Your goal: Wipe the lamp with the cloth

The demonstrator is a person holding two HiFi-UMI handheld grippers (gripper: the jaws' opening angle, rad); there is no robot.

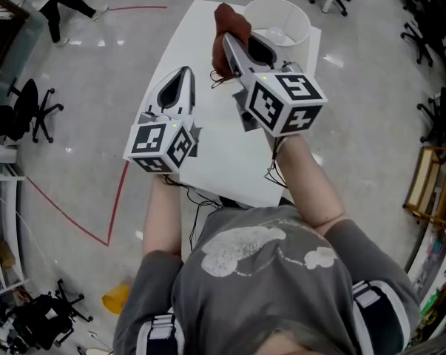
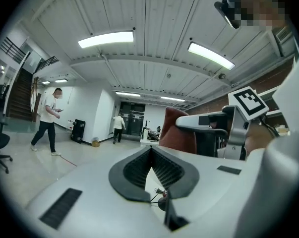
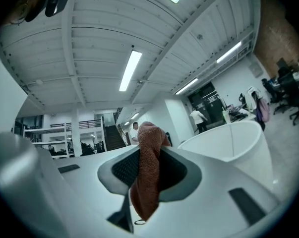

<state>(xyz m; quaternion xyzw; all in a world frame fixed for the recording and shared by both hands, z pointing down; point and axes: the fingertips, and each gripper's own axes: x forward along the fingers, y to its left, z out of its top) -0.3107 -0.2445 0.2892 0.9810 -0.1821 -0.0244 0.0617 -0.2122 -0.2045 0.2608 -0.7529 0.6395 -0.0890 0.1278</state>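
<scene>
Far left, on the floor [image 1: 82, 72]: a red tape line [image 1: 75, 220] and a black office chair [image 1: 34, 109]. Next in, over the near-left part of the white table [image 1: 208, 154]: the left gripper [image 1: 184, 76], carried on a bare left forearm [image 1: 163, 213] rising straight from the body, pointing away from the person and slightly right. Jaws pressed together at the tips in the left gripper view, nothing pinched between them. Further right, held higher and reaching farther forward: the right gripper [image 1: 228, 43], nose angled up and to the left toward the table's far end, right forearm [image 1: 311, 187] bare and stretched forward. Jaws clamped on the reddish-brown cloth [image 1: 230, 22]. In the right gripper view, cloth [image 3: 148, 167] lying lengthwise along the jaw gap: long axis in line with the jaws, a rounded top end poking out past the tips, the other end hanging back toward the camera. From above, bunched into a lump at the tips, with a fold drooping down the left side of the jaws. Rightmost, toward the far right corner of the table: the lamp [image 1: 278, 21], a white shade standing upright, open mouth facing up. Sits just right of the cloth and the jaw tips, close by; contact not clear from above, but a narrow gap showing between cloth and shade in the right gripper view.
</scene>
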